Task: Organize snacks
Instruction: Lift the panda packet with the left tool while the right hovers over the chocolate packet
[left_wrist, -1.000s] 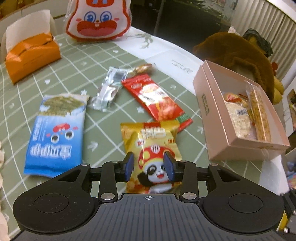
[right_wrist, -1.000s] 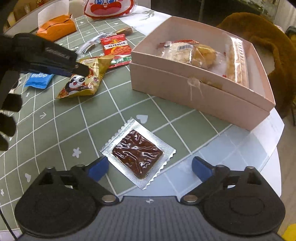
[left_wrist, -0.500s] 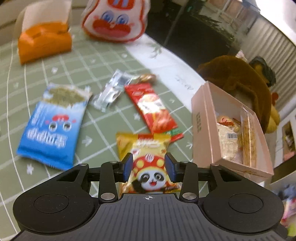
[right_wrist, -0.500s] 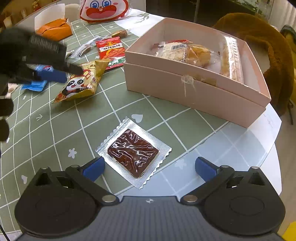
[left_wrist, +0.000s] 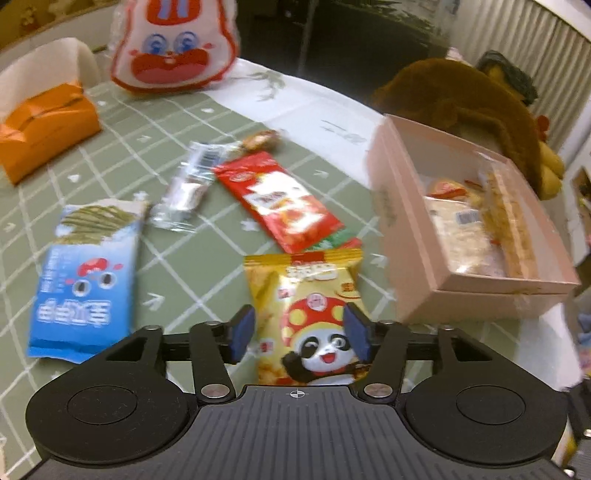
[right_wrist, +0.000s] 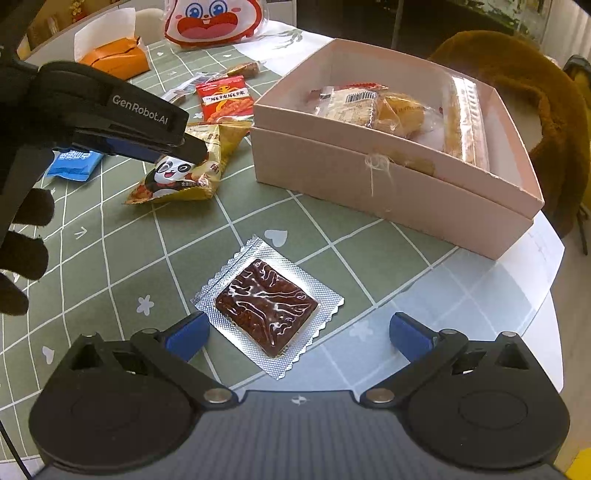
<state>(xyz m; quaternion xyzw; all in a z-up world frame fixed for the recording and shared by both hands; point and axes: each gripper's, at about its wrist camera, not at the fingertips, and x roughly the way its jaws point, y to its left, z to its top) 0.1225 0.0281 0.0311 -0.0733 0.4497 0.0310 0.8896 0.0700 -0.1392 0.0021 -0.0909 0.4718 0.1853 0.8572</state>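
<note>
My left gripper (left_wrist: 300, 334) is shut on the yellow panda snack bag (left_wrist: 308, 317), lifted off the table; the bag also shows in the right wrist view (right_wrist: 184, 170), gripped by the left gripper (right_wrist: 192, 149). The pink box (left_wrist: 413, 266) holding several wrapped snacks stands to the right, also in the right wrist view (right_wrist: 388, 184). My right gripper (right_wrist: 299, 334) is open around a silver packet with a brown square (right_wrist: 267, 306) lying on the table. A red snack pack (left_wrist: 280, 199), a blue pack (left_wrist: 81, 280) and a silver wrapper (left_wrist: 184, 192) lie on the green cloth.
An orange tissue box (left_wrist: 40, 125) and a rabbit-shaped bag (left_wrist: 173, 48) stand at the far side. A brown plush toy (left_wrist: 472, 107) sits behind the box. The table edge (right_wrist: 546, 302) curves at the right. A small brown wrapped sweet (left_wrist: 260, 140) lies near the silver wrapper.
My left gripper has lifted the panda bag and swung toward the pink box. My right gripper has moved slightly closer to the silver packet and stays open.
</note>
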